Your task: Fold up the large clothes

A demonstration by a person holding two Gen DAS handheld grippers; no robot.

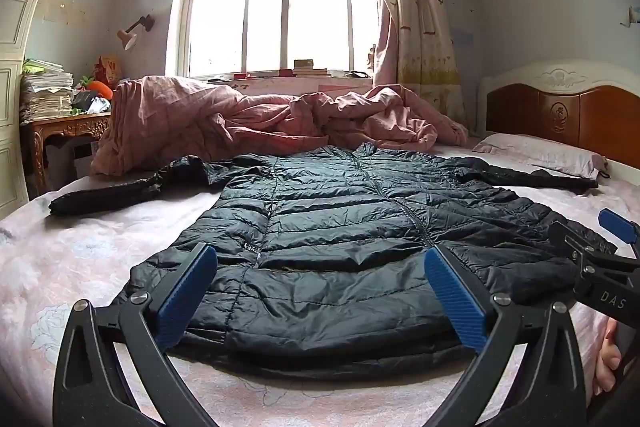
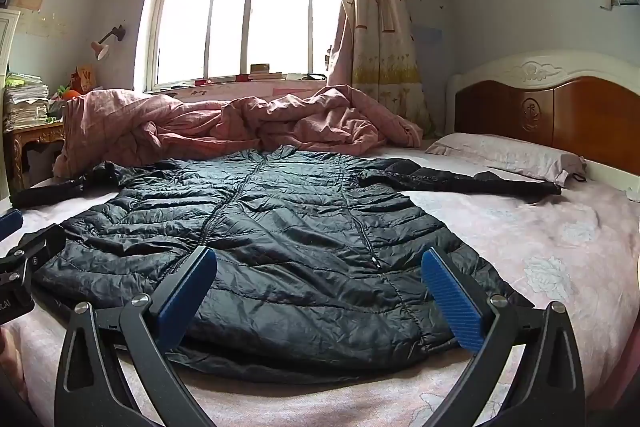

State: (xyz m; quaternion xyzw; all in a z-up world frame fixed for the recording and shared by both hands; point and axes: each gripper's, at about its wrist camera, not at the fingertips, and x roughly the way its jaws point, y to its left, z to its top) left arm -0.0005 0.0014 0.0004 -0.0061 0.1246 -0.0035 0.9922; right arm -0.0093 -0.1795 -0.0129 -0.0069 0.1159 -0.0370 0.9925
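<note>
Left wrist view: black puffer jacket point(image 1: 340, 227) lies flat, front up and zipped, on the pink bed sheet point(image 1: 60, 267), hem near, collar far, so its long axis runs near-to-far, straight away from both tools. Sleeves spread sideways: left sleeve point(image 1: 120, 187) toward the left edge of the bed, right sleeve point(image 1: 532, 175) ending just beside the pillow point(image 1: 544, 151). Left gripper point(image 1: 320, 267) has jaws spread wide, nothing held, over the hem left of the zipper. Right gripper point(image 1: 600, 259) shows at the right edge of this view; in its own camera the right gripper point(image 2: 320, 267) is also wide open and empty, over the hem right of the zipper. Each tool sits just short of the hem; neither looks closer, no contact that I can tell. No fold made yet. Likely first move is a sleeve or side fold inward, left tool nearer the left sleeve, right tool nearer the right one. Crumpled pink quilt point(image 1: 260, 123) sits just beyond the collar and could crowd a lengthwise fold. Headboard point(image 1: 580, 111) at far right, window point(image 1: 280, 7) behind.
</note>
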